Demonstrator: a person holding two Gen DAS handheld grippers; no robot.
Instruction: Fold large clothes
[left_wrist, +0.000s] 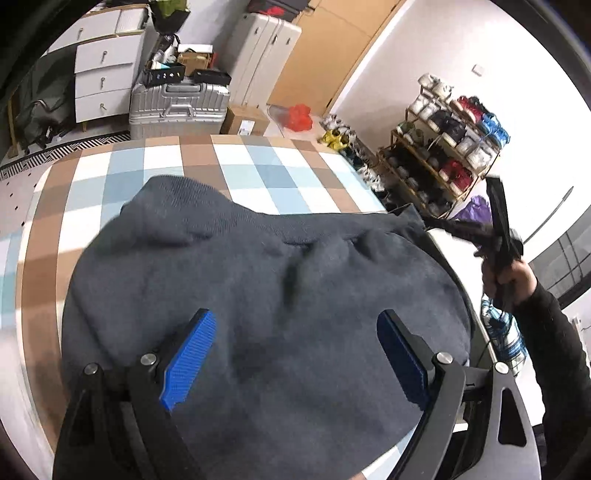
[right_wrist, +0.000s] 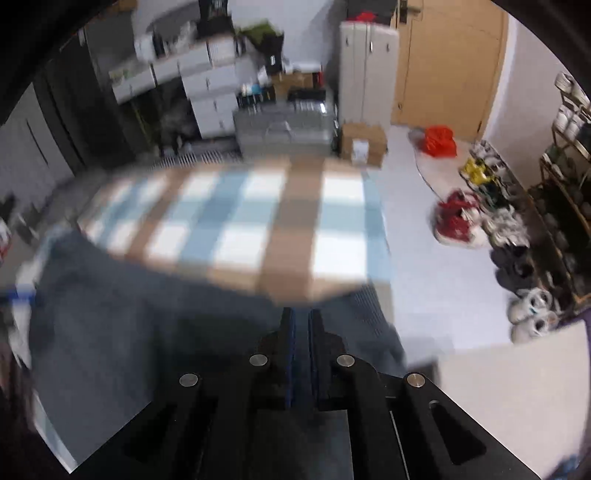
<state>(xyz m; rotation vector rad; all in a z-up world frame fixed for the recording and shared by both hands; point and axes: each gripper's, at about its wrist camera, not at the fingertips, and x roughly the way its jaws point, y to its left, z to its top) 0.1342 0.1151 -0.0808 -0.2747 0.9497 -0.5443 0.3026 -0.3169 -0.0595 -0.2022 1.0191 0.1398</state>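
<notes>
**Right gripper pinching the sweater edge, left one wide open above it**

Starting at the jaws: the right gripper (right_wrist: 301, 325) is basically closed, blue pads nearly together with just a thin bit of the dark grey sweater (left_wrist: 266, 295) caught between them at its edge. That view is pretty blurry, so I can't tell exactly which part of the garment it has. From the left wrist view you can see the same gripper over at the right, with the person's hand (left_wrist: 511, 277) wrapped around its handle and a strip of fabric pulled up to it.

The left gripper (left_wrist: 291, 350) is spread wide, nothing between the pads, sitting over the bunched middle of the sweater.

The sweater itself lies in a lumpy heap on the checked tablecloth (left_wrist: 236, 166), blue, white and brown squares. Further out there's a silver suitcase (left_wrist: 177, 107), white drawers (left_wrist: 103, 77) and a shoe rack (left_wrist: 443, 147) by the wall.
</notes>
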